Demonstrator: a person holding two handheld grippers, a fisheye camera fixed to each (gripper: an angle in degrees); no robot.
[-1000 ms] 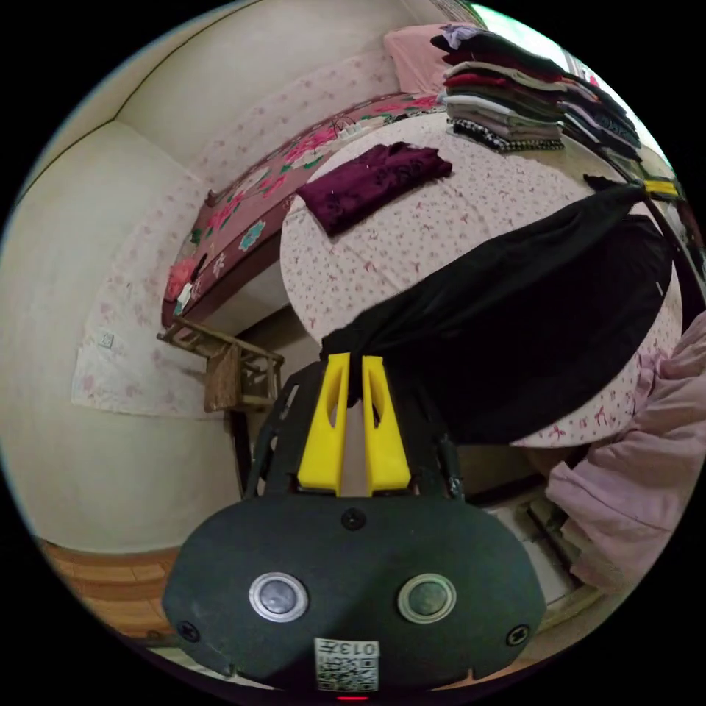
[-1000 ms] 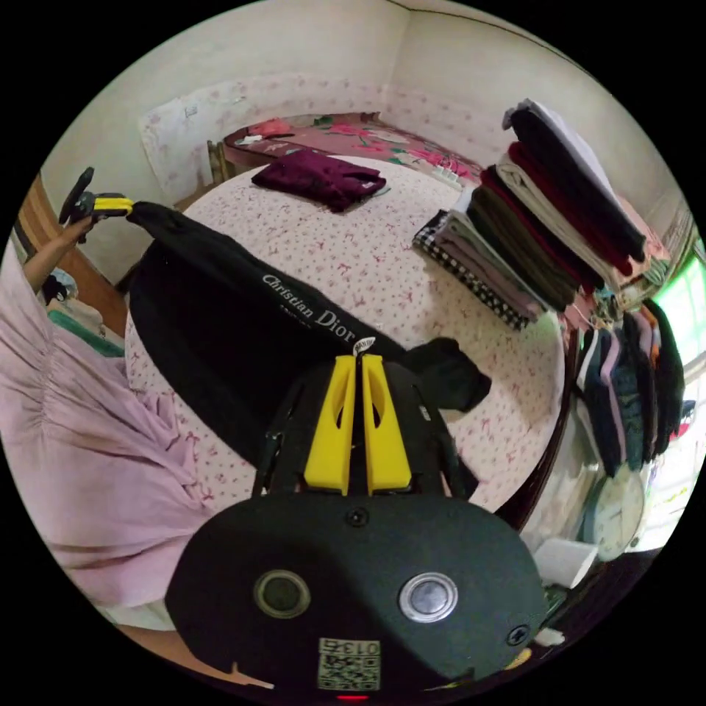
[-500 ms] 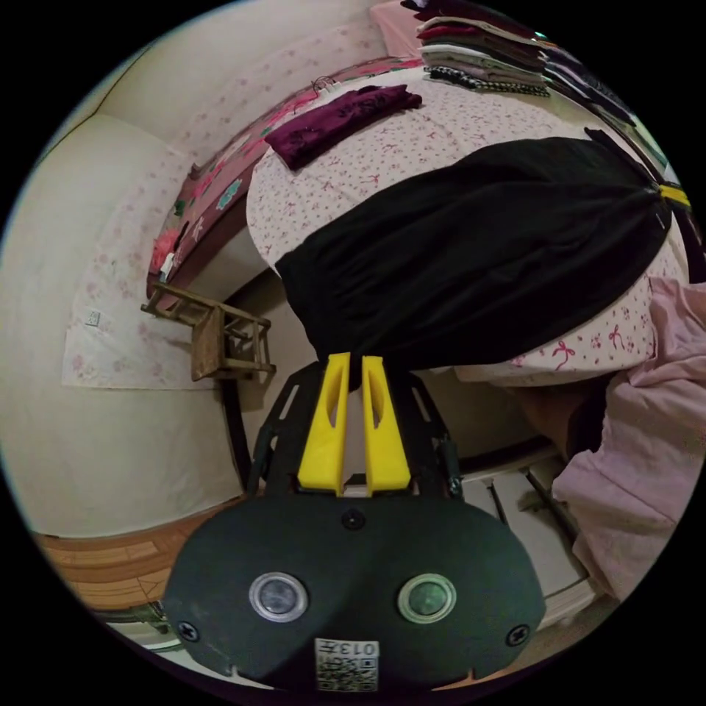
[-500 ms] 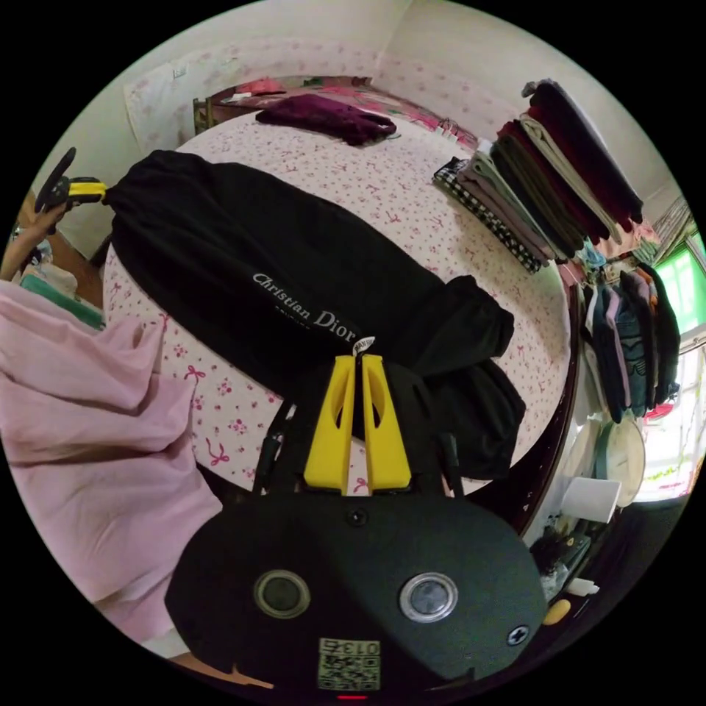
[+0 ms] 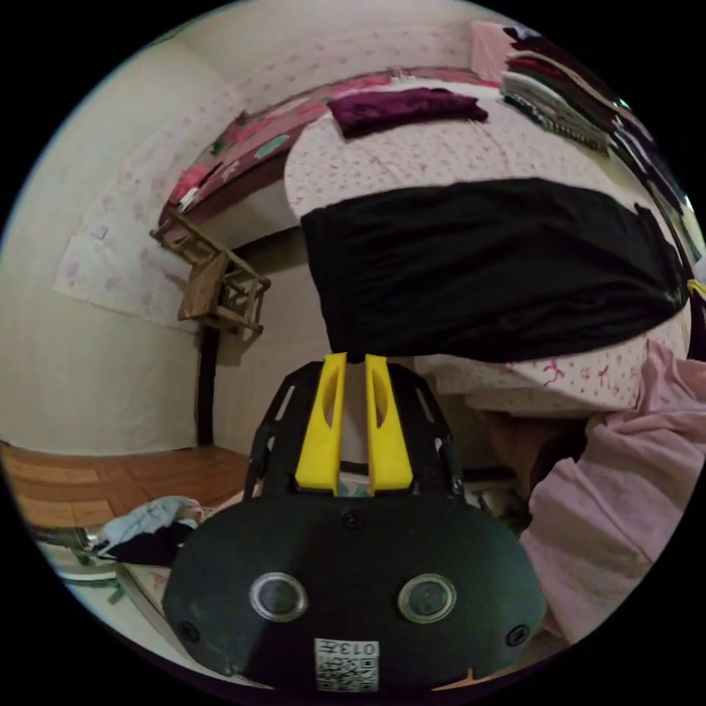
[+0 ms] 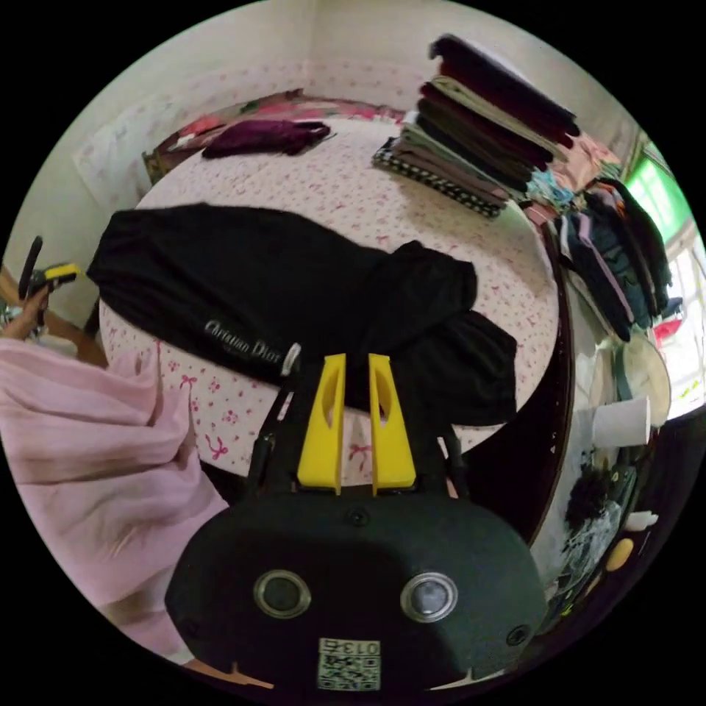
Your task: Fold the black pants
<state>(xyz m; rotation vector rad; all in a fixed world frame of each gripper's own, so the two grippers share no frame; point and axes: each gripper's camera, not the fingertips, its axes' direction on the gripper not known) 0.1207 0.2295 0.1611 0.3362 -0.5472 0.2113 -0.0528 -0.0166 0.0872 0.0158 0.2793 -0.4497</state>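
We cannot see the near edge of the table in the left gripper view, as the black pants drape over it. Their far end runs out to the picture's rim, where a yellow sliver of the right tongs is cut off. In the right gripper view the pants lie lengthwise across the near part of the table. One end is bunched in a double layer that hangs over the rim, and the tongs' body hides what lies beneath it. The white lettering on the cloth is too blurred to make out. A person's pink garment covers the near-left edge of the table.

The left tongs stand with their yellow jaws a little apart, a clear slit between them. A corner of the pants sits right at the tips, and we cannot tell whether it still touches them. In the right gripper view the left tongs, held in a hand, sit just beside the pants' end with a small gap showing, so they look released.

The right tongs are likewise parted, a bit wider. Their tips reach over the pants' near edge, with black cloth showing in the gap, and neither jaw plainly presses on it.

Farther back on the table lie a purple garment and a stack of folded clothes, both well apart from the pants.
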